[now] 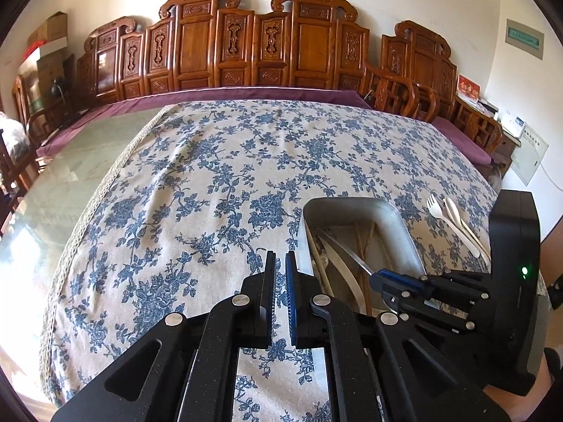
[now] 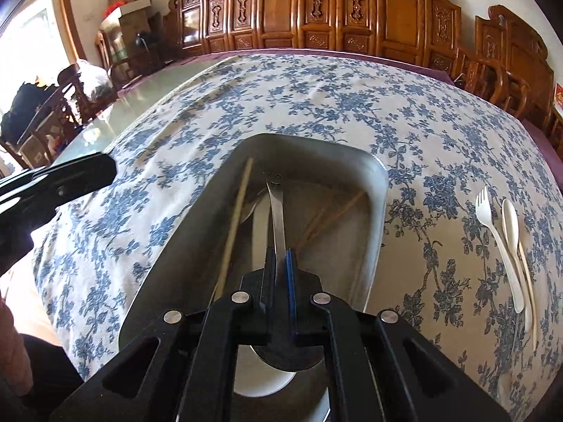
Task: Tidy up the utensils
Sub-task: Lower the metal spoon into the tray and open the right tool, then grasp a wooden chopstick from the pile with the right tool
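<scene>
Grey metal tray (image 2: pixel 373 190), rectangular with rounded corners and sloping walls, dull brushed finish, resting on a cream tablecloth (image 1: pixel 211 176) printed with blue floral sprigs and edged in a narrow lace band along its left side; the cloth is lightly creased and covers part of a pale glossy table (image 1: pixel 70 176). Contents of the tray: a steel spoon (image 2: pixel 278 218), flat polished handle pointing to the far end and its rounded bowl lying under the gripper body at the near end; a pale wooden chopstick (image 2: pixel 239 211) lying along the left wall; thin brown sticks crossing on the tray floor to the right, their kind not clear; a white rounded piece showing beneath the spoon bowl, partly hidden. The right gripper (image 2: pixel 279 263), black with one blue pad, is clenched on the steel spoon at the near part of its handle, above the tray. The left gripper (image 1: pixel 280 267), same build with ridged pads, hangs over the cloth just left of the tray, its jaws a narrow gap apart and grasping nothing. On the cloth right of the tray, side by side and touching: a cream plastic fork (image 2: pixel 492 239), a cream plastic spoon (image 2: pixel 512 232) and a slim cream stick. Carved reddish-brown wooden bench backs (image 1: pixel 246 42) line the far wall.
</scene>
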